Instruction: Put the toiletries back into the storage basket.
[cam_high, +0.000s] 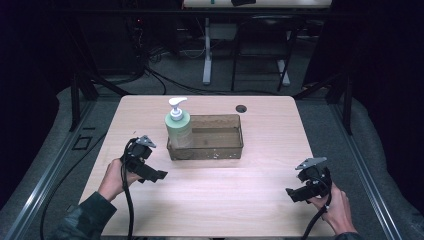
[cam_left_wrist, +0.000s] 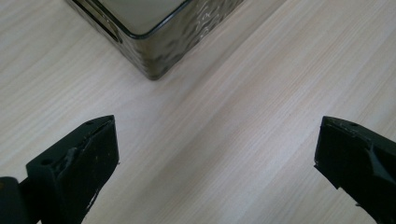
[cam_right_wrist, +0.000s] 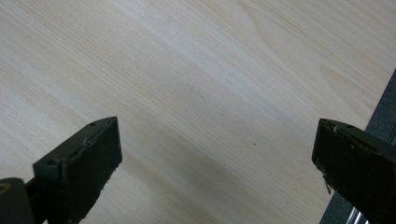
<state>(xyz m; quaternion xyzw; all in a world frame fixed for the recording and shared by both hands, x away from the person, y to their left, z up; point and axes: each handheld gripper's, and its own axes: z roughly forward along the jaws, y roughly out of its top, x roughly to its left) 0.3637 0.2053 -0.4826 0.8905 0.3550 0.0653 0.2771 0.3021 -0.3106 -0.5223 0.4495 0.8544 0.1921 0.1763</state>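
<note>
A: Here's the table (cam_high: 210, 200) from the high view. A clear bin (cam_high: 220, 150) sits just past centre, and a soap bottle (cam_high: 178, 127) stands upright in its 9 o'clock end, pump on top.

B: And the left gripper (cam_high: 159, 175)?

A: At about 8 o'clock from the bin, near its front corner but apart from it. In the left gripper view the jaws stand wide open with nothing between them, only bare wood, and the bin's corner (cam_left_wrist: 156, 56) sits ahead at 11 o'clock.

B: The right gripper (cam_high: 292, 194)?

A: Down at 4 o'clock from the bin, well apart from it, close to the table's right edge. In the right gripper view the jaws are spread wide too, holding nothing, and the table edge cuts in at 4 o'clock behind the right-hand jaw.

B: Room to move?

A: Plenty. A broad strip of open wood runs between the two grippers, along the bin's near wall. The bin's 3 o'clock half lies open beside the bottle. A small round hole (cam_high: 241, 108) sits at the far edge, at 1 o'clock from the bin.
</note>
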